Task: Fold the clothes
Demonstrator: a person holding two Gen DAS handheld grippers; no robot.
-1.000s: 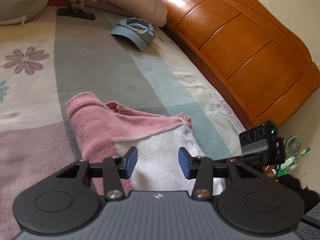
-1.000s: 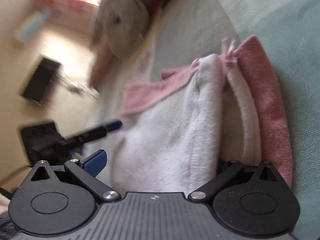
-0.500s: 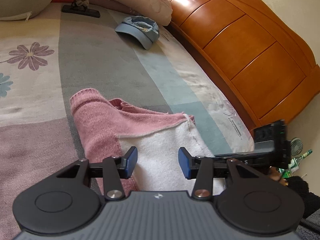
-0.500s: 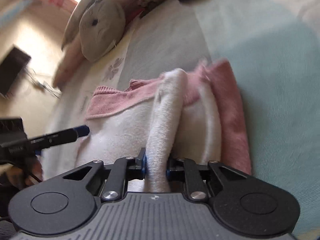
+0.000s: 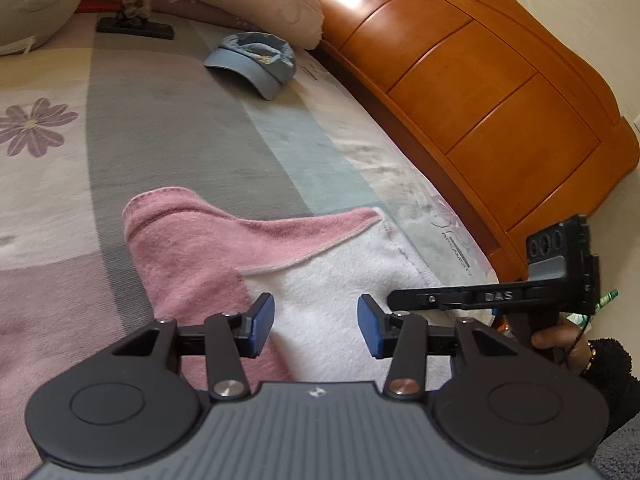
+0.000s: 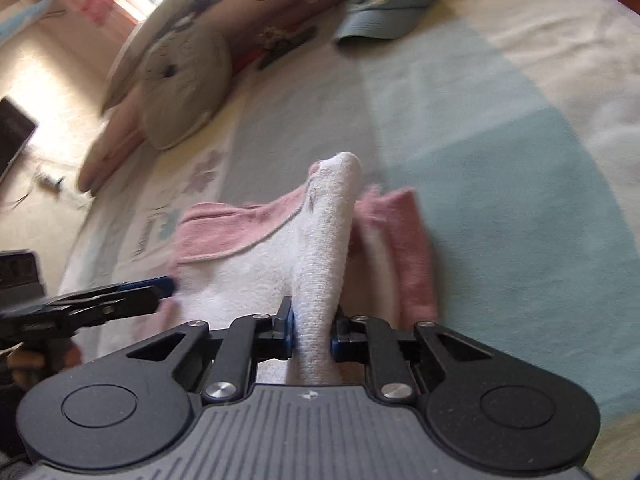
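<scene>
R gripper point(image 6: 312, 334): my jaws pinch a raised white fold of the pink-white garment point(image 5: 224, 248) | L gripper point(image 5: 316, 326): jaws spread, hovering over it | garment lies on bed point(image 5: 168, 140), near cap point(image 5: 256, 60)

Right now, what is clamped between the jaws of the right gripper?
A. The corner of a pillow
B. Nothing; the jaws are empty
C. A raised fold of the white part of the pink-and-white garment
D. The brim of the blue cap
C: in the right wrist view the right gripper has its jaws closed on a raised white fold of the pink-and-white garment, while the blue cap lies far off on the bed.
</scene>
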